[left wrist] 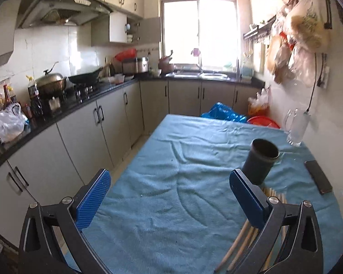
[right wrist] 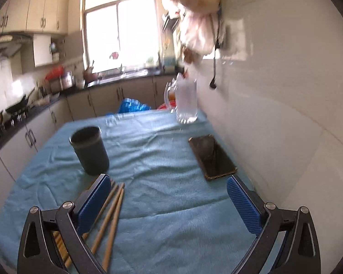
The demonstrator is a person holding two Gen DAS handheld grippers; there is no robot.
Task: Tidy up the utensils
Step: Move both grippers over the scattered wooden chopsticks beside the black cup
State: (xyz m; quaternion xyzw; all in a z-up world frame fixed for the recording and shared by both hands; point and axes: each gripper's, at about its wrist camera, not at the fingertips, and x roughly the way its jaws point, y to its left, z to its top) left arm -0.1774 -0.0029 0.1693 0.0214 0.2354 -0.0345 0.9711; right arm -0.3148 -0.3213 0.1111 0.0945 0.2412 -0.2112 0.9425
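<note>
A dark round holder cup [left wrist: 260, 162] stands upright and empty on the blue cloth; it also shows in the right wrist view [right wrist: 90, 150]. Several wooden chopsticks [right wrist: 113, 219] lie loose on the cloth in front of the cup, partly hidden under my right gripper's left finger; in the left wrist view the chopsticks [left wrist: 237, 244] lie under the right finger. My left gripper [left wrist: 169, 196] is open and empty above the cloth, left of the cup. My right gripper [right wrist: 169, 203] is open and empty, to the right of the chopsticks.
A black phone [right wrist: 211, 157] lies on the blue tablecloth [right wrist: 160, 205] near the right wall. A clear glass mug [right wrist: 186, 100] stands at the far right corner. Kitchen counter and cabinets [left wrist: 80, 123] run along the left. Bags hang on the right wall [left wrist: 301, 36].
</note>
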